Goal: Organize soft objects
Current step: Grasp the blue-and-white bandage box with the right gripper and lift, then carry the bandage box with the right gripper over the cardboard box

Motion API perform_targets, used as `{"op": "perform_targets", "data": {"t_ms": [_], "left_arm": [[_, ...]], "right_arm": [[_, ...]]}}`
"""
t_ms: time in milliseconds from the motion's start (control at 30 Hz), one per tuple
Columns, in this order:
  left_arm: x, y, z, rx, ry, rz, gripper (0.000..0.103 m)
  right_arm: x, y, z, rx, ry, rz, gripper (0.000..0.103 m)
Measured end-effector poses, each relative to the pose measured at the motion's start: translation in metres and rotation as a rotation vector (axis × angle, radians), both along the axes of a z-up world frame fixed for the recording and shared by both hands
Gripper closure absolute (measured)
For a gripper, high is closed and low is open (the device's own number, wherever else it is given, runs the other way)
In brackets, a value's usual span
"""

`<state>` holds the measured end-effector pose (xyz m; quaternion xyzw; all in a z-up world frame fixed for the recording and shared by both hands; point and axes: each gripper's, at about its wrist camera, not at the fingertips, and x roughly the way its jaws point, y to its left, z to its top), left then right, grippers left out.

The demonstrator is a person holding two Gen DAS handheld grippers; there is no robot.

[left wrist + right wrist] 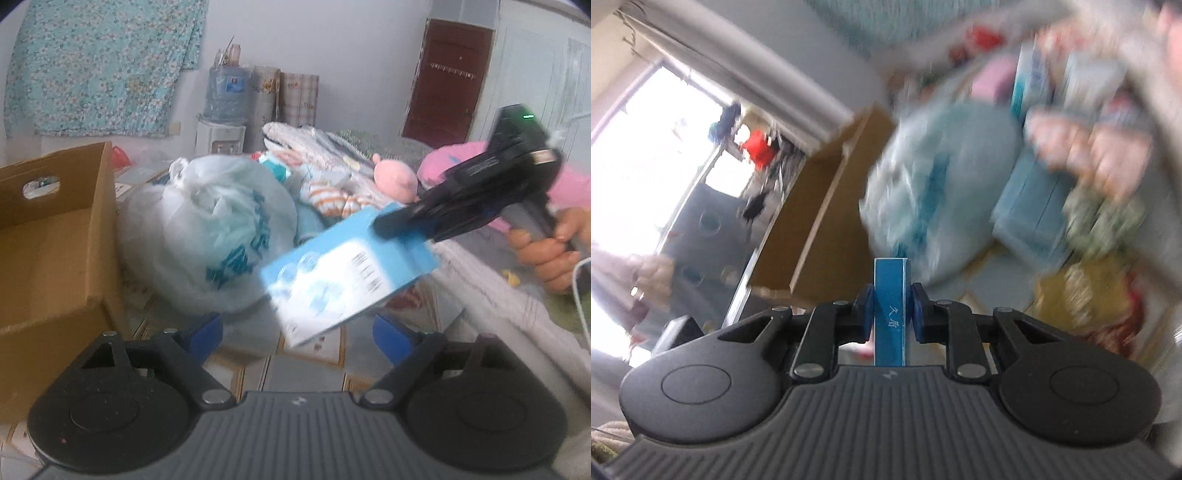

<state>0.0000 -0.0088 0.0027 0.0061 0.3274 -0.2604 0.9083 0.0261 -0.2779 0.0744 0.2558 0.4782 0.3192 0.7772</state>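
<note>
Blue box (889,314), white characters, fingers (865,314) clamping

We are reading two white characters, "久盾", on narrow edge of blue box (889,314); print on its face and on white plastic bag (207,229) blurring beyond reading.

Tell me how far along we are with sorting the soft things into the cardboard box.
Early. Done: nothing visible; the part of the cardboard box in view holds nothing. In hand: the right gripper is shut on a flat blue packet, held in the air; the left gripper is open with nothing between its fingers. Left: the white plastic bag, the pink plush toy and the folded cloths behind.
</note>
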Motion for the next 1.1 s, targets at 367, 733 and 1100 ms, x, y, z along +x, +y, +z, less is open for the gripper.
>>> {"op": "perform_targets", "data": {"t_ms": [367, 733, 1100], "left_arm": [[0.014, -0.010, -0.024, 0.024, 0.061, -0.009, 0.013], [0.040, -0.021, -0.035, 0.038, 0.053, 0.004, 0.013], [0.070, -0.037, -0.052, 0.102, 0.140, -0.003, 0.011]], "right_arm": [[0.035, 0.046, -0.028, -0.313, -0.053, 0.111, 0.069], [0.011, 0.023, -0.017, -0.188, -0.124, -0.082, 0.051], [-0.058, -0.015, -0.052, 0.078, -0.001, -0.249, 0.049]]}}
